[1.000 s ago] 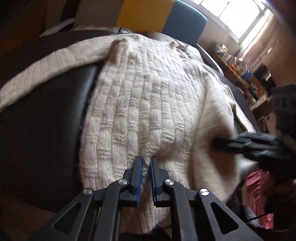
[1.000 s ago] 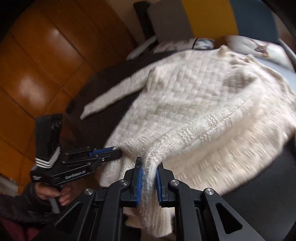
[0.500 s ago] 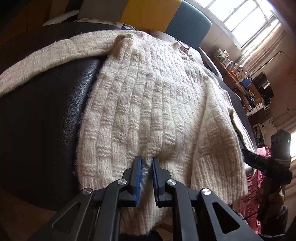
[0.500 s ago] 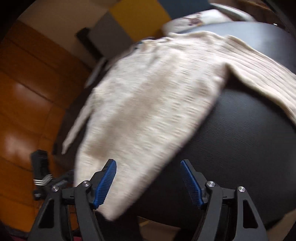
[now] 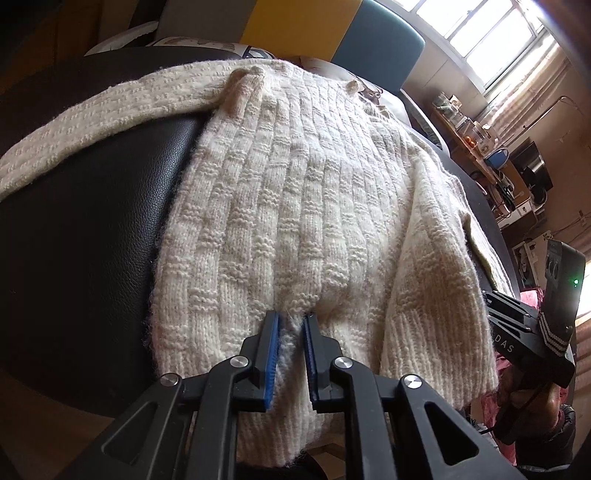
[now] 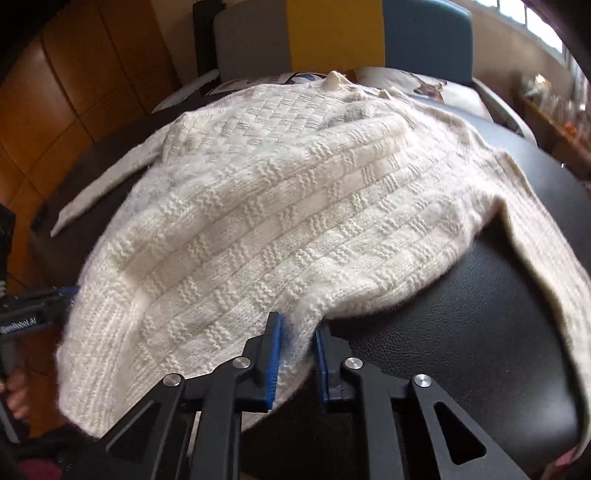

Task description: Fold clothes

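Sprawling cream basket-knit sweater [image 5: 280, 206] across black leather seat [image 5: 74, 258]

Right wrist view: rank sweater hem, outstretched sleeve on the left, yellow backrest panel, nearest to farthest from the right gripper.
1. Sweater hem: between the closing jaws of the right gripper, bottom centre.
2. Outstretched sleeve: left, lying across the black cushion.
3. Yellow backrest panel: top centre, behind the sweater.

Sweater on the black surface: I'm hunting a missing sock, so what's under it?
Only the black leather surface shows around the sweater. Anything beneath the knit is covered and cannot be seen.
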`<state>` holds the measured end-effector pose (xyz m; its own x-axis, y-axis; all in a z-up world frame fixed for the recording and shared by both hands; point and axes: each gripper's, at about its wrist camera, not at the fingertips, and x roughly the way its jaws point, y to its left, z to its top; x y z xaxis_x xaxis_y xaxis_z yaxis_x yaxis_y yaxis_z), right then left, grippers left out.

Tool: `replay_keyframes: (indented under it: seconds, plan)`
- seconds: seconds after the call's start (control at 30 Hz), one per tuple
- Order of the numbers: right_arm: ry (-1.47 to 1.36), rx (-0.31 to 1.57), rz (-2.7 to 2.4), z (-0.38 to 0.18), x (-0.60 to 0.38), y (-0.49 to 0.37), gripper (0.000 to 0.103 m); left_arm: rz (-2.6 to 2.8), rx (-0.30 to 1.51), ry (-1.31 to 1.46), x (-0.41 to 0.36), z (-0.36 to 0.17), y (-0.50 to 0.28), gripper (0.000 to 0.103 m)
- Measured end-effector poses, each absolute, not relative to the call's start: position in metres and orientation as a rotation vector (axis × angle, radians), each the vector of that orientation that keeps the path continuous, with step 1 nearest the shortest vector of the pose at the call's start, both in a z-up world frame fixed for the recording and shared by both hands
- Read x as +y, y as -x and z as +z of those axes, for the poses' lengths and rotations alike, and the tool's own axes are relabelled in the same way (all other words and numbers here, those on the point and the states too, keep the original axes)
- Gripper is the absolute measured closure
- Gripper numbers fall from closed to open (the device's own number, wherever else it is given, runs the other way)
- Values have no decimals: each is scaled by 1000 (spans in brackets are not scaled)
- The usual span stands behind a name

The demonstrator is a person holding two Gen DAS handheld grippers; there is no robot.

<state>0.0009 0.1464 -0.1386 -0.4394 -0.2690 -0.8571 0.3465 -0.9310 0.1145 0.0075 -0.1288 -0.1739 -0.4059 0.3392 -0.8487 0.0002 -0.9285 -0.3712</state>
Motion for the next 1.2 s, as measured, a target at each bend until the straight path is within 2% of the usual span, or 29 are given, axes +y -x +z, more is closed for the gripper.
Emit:
replay_keyframes:
  seconds: [0.13,0.23,0.33,0.43,0.57,0.67,0.73,0.83,1.03,1.2]
  plan:
    - [-1401,212,-2413,-137,146,1,93,2431,-439,1595,-125,-172,-7,91]
    - [-1421,398,-2445,-139,147,7,93,2442,-368,1605,-118,-169,-7,91]
    - [-1490,514,-2504,-144,181,17,93,2429,-344,1609,-112,-166,-8,91]
    - [-1570,552,-2571,-148,225,26,93,2393,-348,1566,-104,-156,-11,91]
    - [-1574,356,-2640,-131,268,29,92,2401,-258,1450,-87,-135,-15,91]
    - [-1446,171,-2644,-106,268,20,89,2426,-159,1423,-78,-135,-11,91]
    - [-1383,91,-2587,-100,251,14,82,2437,-105,1463,-73,-143,-4,91]
    - [-1381,116,-2515,-114,215,14,71,2416,-139,1559,-78,-166,2,91]
    - [-1509,177,-2526,-147,208,22,68,2430,-256,1548,-93,-169,-7,89]
    - [-1538,172,-2508,-143,208,31,63,2461,-285,1468,-97,-143,8,89]
